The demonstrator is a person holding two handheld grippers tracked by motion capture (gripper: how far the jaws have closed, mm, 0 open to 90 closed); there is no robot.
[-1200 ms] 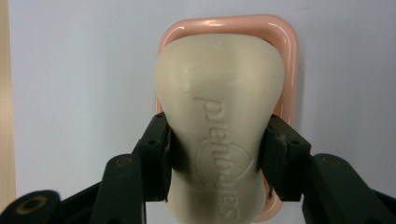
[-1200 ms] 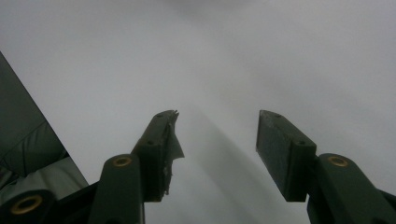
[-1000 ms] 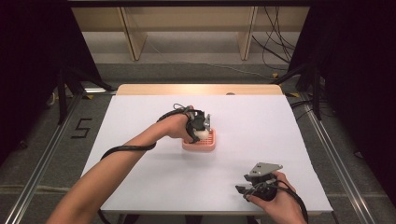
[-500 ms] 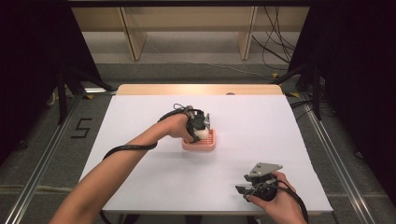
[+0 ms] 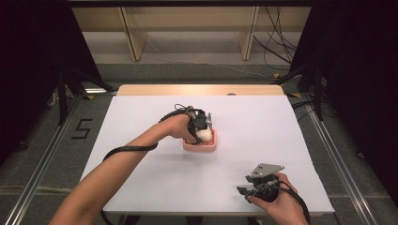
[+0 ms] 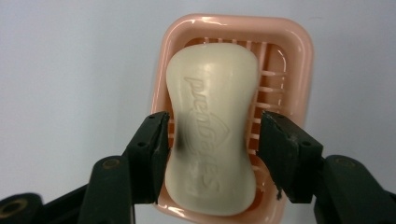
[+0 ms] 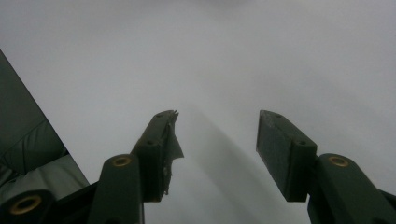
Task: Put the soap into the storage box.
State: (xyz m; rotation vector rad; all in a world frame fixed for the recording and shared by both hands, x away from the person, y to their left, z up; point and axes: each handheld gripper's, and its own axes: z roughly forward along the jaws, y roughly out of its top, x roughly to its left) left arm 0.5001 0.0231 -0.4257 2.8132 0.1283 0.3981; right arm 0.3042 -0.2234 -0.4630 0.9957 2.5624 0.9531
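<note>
A cream soap bar [image 6: 212,135] lies in a pink ribbed soap dish [image 6: 299,70] on the white table. My left gripper [image 6: 212,121] points down over it, and its jaws have just been opening. The soap sits between them, with a gap at the right pad and the left pad close against the bar. In the high view the left gripper [image 5: 202,129] stands over the dish [image 5: 201,146] at the table's middle. My right gripper [image 5: 241,190] rests near the front right edge. In its own view the right gripper [image 7: 217,114] is open, with nothing between the jaws.
The white table [image 5: 263,126] has bare surface all around the dish. A wooden strip [image 5: 197,90] runs along its far edge, with shelving and cables on the floor behind. Metal rails flank both sides.
Both hands and the dish stay where they were. From above, any widening of the left jaws is too small to make out.
</note>
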